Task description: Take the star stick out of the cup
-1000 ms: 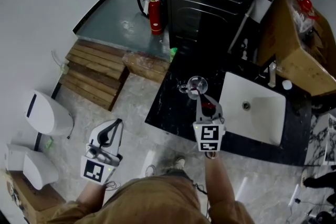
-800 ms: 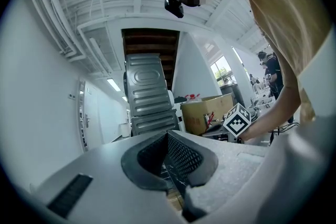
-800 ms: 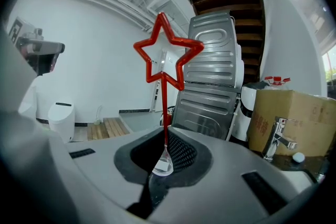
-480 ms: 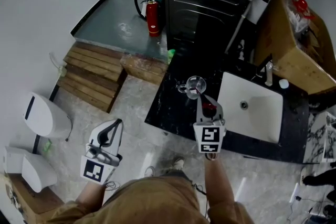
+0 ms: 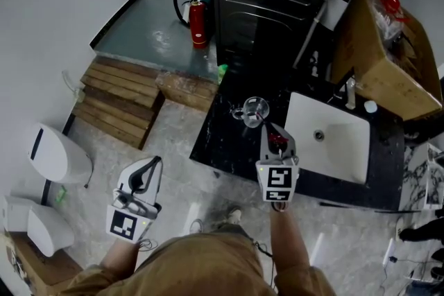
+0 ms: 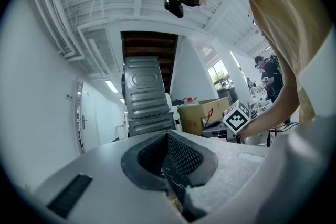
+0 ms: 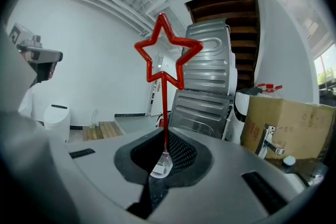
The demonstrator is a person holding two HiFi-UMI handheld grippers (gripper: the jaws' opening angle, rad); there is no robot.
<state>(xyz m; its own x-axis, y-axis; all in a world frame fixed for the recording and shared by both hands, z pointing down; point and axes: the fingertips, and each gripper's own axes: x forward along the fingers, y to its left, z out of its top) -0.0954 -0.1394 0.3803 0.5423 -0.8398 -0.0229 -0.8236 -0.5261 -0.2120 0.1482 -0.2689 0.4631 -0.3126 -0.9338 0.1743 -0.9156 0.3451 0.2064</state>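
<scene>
Over black counter [image 5: 220, 143] w/ white sink [image 5: 341, 152], R claw [image 5: 273, 131] clamped on star stick [image 7: 165, 107], cup [image 5: 254, 109] near, L claw [image 5: 152, 164] closed, empty

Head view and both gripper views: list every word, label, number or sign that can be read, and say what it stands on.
No readable text in any view.
Cardboard box: red print, too blurred to read.
Fire extinguisher: label too small to read.
Left gripper, right gripper: black-and-white square markers only, no letters.
</scene>
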